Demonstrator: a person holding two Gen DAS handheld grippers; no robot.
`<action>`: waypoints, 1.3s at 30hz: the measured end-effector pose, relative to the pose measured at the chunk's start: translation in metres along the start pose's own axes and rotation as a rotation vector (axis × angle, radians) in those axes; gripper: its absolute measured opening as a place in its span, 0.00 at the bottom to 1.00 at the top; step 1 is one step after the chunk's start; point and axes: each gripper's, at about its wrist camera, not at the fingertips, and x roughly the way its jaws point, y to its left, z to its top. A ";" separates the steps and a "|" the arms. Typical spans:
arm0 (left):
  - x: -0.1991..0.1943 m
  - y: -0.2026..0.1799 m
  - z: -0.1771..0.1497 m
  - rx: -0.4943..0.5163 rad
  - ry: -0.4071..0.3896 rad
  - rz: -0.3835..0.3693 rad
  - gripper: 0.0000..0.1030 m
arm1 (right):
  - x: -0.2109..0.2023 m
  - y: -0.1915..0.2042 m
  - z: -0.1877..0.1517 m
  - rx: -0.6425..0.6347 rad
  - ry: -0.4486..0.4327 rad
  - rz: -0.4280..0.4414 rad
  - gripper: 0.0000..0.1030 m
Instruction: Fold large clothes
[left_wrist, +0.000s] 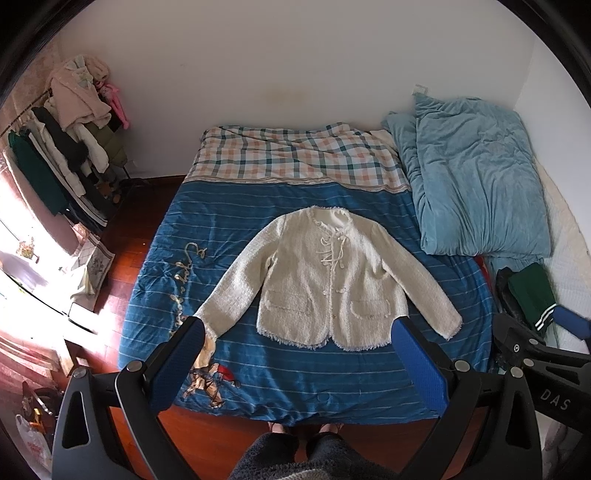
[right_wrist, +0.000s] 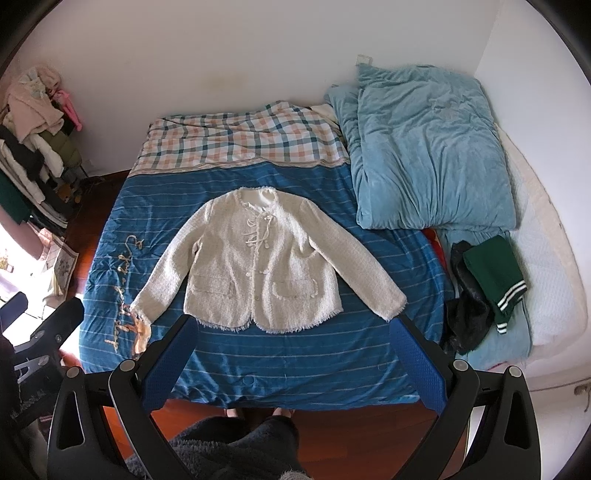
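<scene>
A cream tweed jacket (left_wrist: 325, 280) lies flat, front up, sleeves spread out, on the blue striped bedcover (left_wrist: 295, 365); it also shows in the right wrist view (right_wrist: 262, 266). My left gripper (left_wrist: 299, 332) is open and empty, held above the bed's near edge, its blue pads (left_wrist: 421, 365) either side of the jacket's hem. My right gripper (right_wrist: 295, 328) is open and empty too, over the near edge, a little right of the left one. Part of the right gripper shows at the right of the left wrist view (left_wrist: 546, 350).
A folded light-blue duvet (right_wrist: 428, 147) lies at the bed's far right. A green garment with white stripes (right_wrist: 495, 277) and a black one (right_wrist: 465, 317) lie right of the jacket. A plaid sheet (right_wrist: 243, 136) covers the bed's head. A loaded clothes rack (left_wrist: 66, 155) stands left.
</scene>
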 end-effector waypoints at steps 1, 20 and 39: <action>0.003 0.002 0.001 -0.005 -0.007 -0.007 1.00 | 0.006 -0.001 0.001 0.015 0.006 0.004 1.00; 0.248 -0.008 0.008 0.079 -0.026 0.194 1.00 | 0.305 -0.169 -0.077 0.708 0.191 -0.011 0.54; 0.537 -0.093 -0.004 0.069 0.214 0.347 1.00 | 0.717 -0.368 -0.213 1.406 0.221 0.172 0.62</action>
